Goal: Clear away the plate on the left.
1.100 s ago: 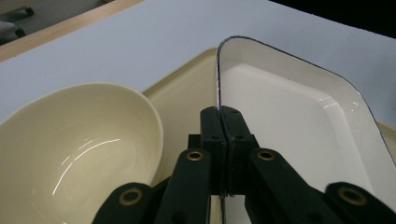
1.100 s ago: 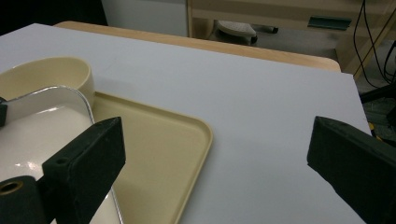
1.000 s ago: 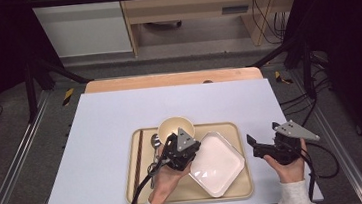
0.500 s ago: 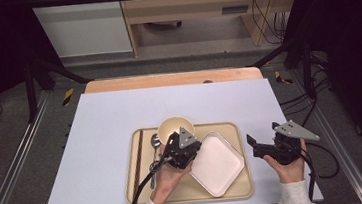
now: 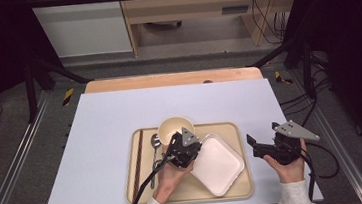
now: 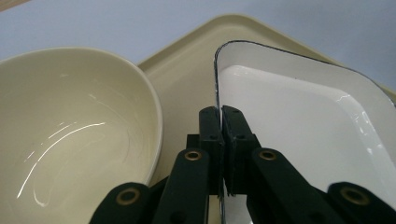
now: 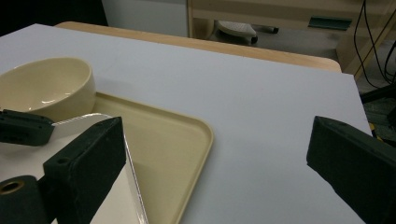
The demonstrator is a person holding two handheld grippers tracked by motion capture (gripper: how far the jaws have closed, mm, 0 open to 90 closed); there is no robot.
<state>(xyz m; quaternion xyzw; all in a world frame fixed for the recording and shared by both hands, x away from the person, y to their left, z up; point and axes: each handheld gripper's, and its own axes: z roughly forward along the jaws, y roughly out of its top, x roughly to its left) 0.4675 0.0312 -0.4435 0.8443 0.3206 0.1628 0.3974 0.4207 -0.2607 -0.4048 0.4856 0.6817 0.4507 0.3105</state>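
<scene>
The right tongs stand wide apart, one black jaw low at the left, the other at the far right, nothing between them but the pale table. The cream tray lies below left, its corner rounded. A white square plate tilts up inside it. The cream bowl sits beyond, and the left tongs' dark tip touches the plate's edge.

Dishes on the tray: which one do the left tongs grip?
The white square plate, pinched by its rim; the cream round bowl beside it stands free.
</scene>
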